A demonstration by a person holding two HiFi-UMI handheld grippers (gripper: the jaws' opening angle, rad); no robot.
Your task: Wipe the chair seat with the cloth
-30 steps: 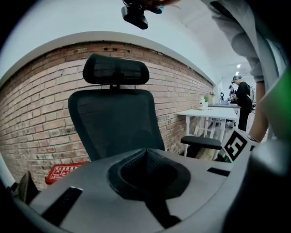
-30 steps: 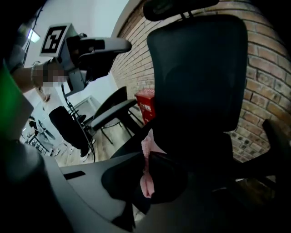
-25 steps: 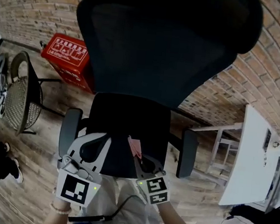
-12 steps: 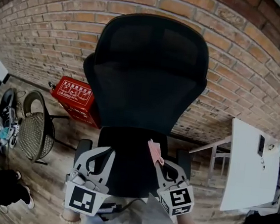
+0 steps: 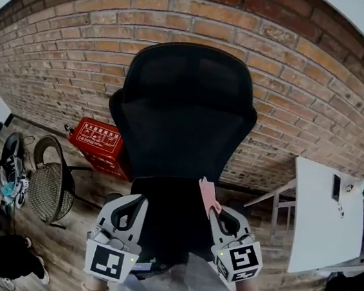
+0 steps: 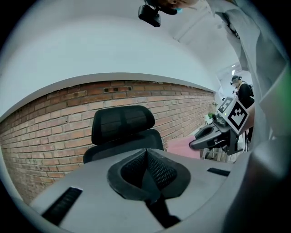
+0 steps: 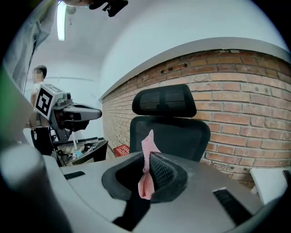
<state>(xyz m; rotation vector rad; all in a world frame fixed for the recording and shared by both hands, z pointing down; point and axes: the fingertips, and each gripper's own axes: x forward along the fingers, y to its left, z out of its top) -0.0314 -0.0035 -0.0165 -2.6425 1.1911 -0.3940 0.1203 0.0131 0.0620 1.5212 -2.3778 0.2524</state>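
A black mesh office chair (image 5: 182, 109) stands against a brick wall, its seat (image 5: 174, 221) just beyond both grippers. My right gripper (image 5: 213, 208) is shut on a small pink cloth (image 5: 207, 195), which sticks up from its tips over the seat's near right part. In the right gripper view the cloth (image 7: 146, 177) is pinched between the ribbed pads (image 7: 159, 170), with the chair (image 7: 168, 127) ahead. My left gripper (image 5: 132, 202) is at the seat's near left; its jaws (image 6: 146, 154) are closed together with nothing in them.
A red box (image 5: 95, 140) lies on the wooden floor left of the chair, with a wire-mesh chair (image 5: 48, 186) and shoes (image 5: 9, 159) further left. A white table (image 5: 323, 214) stands at the right. A person (image 7: 40, 73) stands far off.
The head view has drawn back and tilted up, so the whole chair back and wall now show. Both grippers stay at the seat's near edge, the right one still holding the cloth.
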